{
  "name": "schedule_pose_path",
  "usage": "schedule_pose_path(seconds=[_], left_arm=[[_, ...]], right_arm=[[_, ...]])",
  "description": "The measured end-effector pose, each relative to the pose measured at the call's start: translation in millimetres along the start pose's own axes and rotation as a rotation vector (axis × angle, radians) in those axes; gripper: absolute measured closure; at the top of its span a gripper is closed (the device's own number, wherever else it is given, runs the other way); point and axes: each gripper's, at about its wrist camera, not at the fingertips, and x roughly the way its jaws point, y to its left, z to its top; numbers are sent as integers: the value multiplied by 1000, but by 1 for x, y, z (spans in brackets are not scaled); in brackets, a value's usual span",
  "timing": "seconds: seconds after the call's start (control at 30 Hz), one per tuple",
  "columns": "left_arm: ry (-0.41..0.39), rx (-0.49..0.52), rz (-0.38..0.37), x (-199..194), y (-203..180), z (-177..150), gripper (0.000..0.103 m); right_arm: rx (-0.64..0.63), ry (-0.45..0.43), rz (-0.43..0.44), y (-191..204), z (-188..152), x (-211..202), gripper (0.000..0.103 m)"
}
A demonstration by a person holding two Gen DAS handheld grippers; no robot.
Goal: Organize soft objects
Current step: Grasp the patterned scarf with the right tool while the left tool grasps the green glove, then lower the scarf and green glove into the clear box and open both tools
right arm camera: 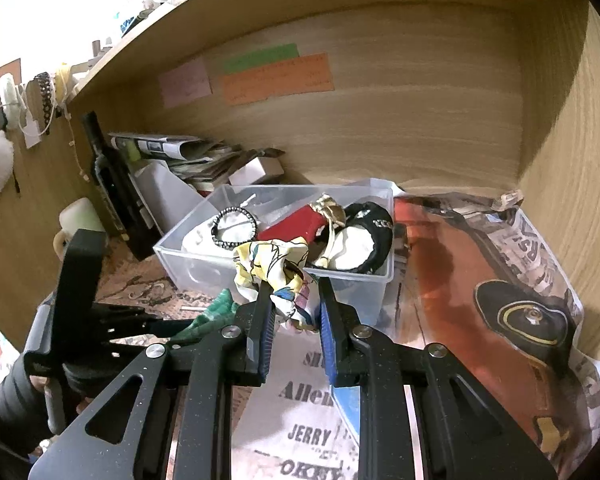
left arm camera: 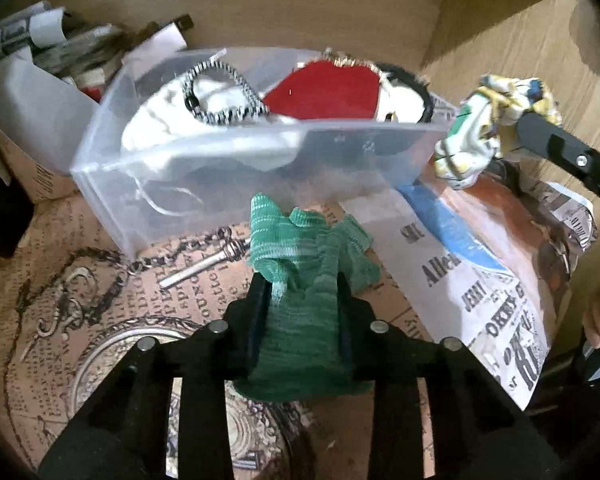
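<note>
My left gripper (left arm camera: pixel 300 280) is shut on a green knitted cloth (left arm camera: pixel 300 256) and holds it just in front of a clear plastic bin (left arm camera: pixel 100 152). The bin holds a white pouch (left arm camera: pixel 156 120), a red cloth (left arm camera: pixel 328 92) and a black-and-white headband (left arm camera: pixel 404 96). My right gripper (right arm camera: pixel 294 292) is shut on a yellow-and-white patterned scarf (right arm camera: pixel 268 260), held at the bin's (right arm camera: pixel 168 252) near edge. In the left wrist view the scarf (left arm camera: pixel 484 128) hangs at the bin's right corner. The green cloth (right arm camera: pixel 216 308) shows at the left in the right wrist view.
The bin stands inside a wooden shelf bay with a back wall (right arm camera: pixel 380 128) and a right side wall (right arm camera: pixel 572 200). Newspaper sheets (right arm camera: pixel 480 264) line the floor. Rolled papers and boxes (right arm camera: pixel 172 152) crowd the back left. A metal chain (left arm camera: pixel 140 264) lies left of the green cloth.
</note>
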Motion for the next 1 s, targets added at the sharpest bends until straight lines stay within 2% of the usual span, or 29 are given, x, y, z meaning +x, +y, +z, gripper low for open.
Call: schedule_pose_path(seconds=[0.37, 0.67, 0.77, 0.87, 0.93, 1.0], left_arm=[[-203, 3, 17, -72, -8, 22, 73], [-347, -15, 53, -99, 0, 60, 74], [-323, -18, 28, -97, 4, 60, 74], [-255, -4, 27, -86, 5, 48, 72], [-205, 10, 39, -77, 6, 37, 62], [-154, 20, 49, -65, 6, 24, 42]], right_arm=[[-9, -69, 8, 5, 25, -3, 85], [-23, -103, 20, 11, 48, 9, 85], [-21, -99, 23, 10, 50, 14, 85], [-15, -89, 23, 7, 48, 18, 84], [-9, -76, 21, 4, 47, 20, 84], [-2, -63, 21, 1, 46, 23, 84]])
